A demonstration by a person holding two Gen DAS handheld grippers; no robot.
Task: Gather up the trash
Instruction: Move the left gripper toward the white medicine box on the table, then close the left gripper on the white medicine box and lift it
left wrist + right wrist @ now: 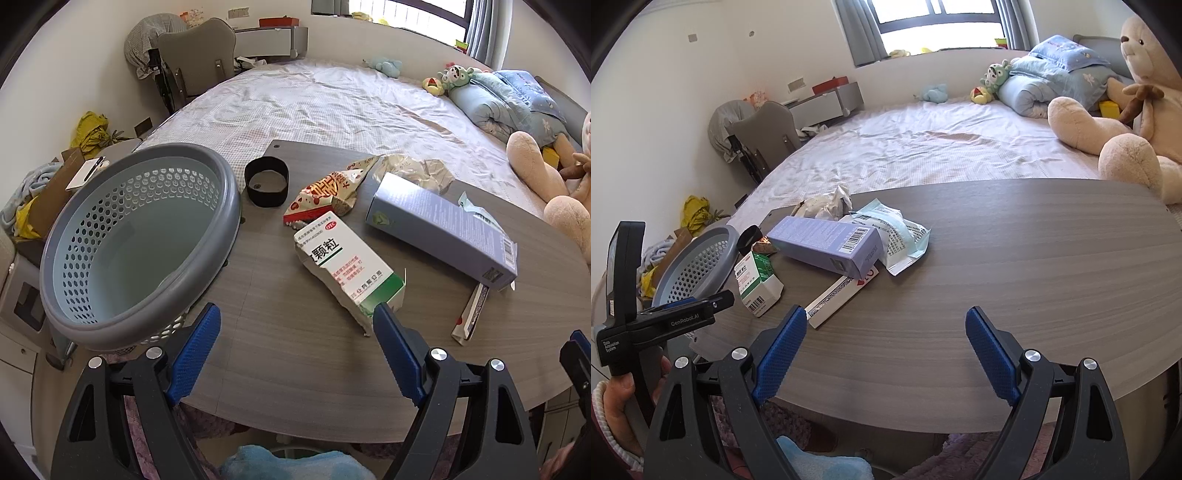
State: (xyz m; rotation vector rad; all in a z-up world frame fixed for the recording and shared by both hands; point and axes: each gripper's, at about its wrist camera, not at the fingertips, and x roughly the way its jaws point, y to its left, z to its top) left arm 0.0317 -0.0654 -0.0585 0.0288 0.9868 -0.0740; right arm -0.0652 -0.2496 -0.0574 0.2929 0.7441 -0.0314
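Your left gripper (pixel 295 332) and right gripper (pixel 886 336) both gape wide, empty; the trash boxes (pixel 347 266) cluster mid-tabletop beside the basket (pixel 229 206) at its left edge, ready for dropping in

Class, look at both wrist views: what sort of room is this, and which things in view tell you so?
Most likely a bedroom in a home. A large bed with a rumpled sheet fills the middle, a rolled quilt and a big teddy bear lie on it, and a curtained window stands behind.
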